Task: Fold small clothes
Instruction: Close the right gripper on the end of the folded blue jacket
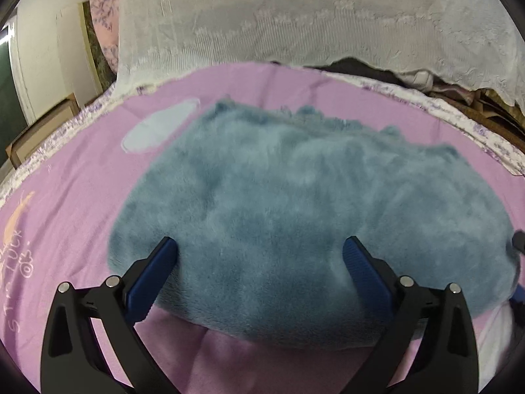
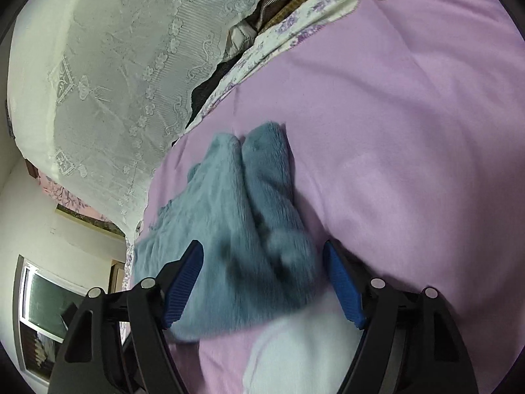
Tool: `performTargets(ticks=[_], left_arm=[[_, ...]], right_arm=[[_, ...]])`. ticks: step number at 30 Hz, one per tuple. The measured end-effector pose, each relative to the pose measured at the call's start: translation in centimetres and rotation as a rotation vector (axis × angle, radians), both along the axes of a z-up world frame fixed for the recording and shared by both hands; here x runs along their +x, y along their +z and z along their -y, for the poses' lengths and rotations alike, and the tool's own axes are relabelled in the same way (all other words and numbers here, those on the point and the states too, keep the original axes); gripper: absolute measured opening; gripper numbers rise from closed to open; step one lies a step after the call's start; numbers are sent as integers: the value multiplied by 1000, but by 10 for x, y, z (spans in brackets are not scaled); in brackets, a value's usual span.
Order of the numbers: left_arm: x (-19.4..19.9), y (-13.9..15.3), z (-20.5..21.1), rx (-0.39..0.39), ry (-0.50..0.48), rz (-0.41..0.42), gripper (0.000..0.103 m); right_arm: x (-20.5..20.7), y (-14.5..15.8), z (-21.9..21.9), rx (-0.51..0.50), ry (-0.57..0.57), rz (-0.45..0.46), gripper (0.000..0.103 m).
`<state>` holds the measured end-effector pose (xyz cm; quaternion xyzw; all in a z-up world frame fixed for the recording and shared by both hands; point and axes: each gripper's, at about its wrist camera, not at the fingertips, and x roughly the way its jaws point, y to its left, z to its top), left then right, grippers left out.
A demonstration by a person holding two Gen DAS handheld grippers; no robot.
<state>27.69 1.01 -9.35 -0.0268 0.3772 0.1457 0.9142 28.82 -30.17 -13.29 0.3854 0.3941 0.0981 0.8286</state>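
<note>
Lying mid-bedspread [image 1: 82,197], fleece garment [image 1: 295,197] sits between both grippers' parted jaws

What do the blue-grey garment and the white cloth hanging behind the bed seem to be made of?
The blue-grey garment looks like plush fleece or faux fur: a soft, matte, fuzzy pile with fluffy edges. The white cloth seems to be thin lace or net, half see-through, with woven flower patterns; the exact fibre cannot be told.

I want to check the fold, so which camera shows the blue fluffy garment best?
The left wrist view: the blue fluffy garment lies broad and almost whole on the pink blanket. The right wrist view sees the garment end-on, showing two layered folds, with its near part blurred between the open right tongs.
</note>
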Motion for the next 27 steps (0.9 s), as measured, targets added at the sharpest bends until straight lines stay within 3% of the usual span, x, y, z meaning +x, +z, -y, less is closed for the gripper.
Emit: performTargets(ticks=[2,5,7,10,15,20,25,27], left_arm=[[1,0,0,-4,6,6,99],[2,-5,8,56,11,-7,99],[4,-8,14,97,15,-12,99],[1,-4,15,106,10,0,99],[-7,20,13,10,-27,101,98],[23,19,29,22,-66,57,98],[50,2,12,-71,-12,-15,99],[58,-12,15,-9,-5,-51,99]], right_arm=[[10,-1,-6,-29,13,6,76],[14,0,-16,-112,29,42,75],[11,0,-20,-153,29,59,59],[9,1,-17,-150,31,72,49],[8,2,-16,-147,38,86,50],[11,-2,-15,-127,38,75,54],[11,0,-21,-163,48,81,60],[11,0,-24,-174,57,85,66]])
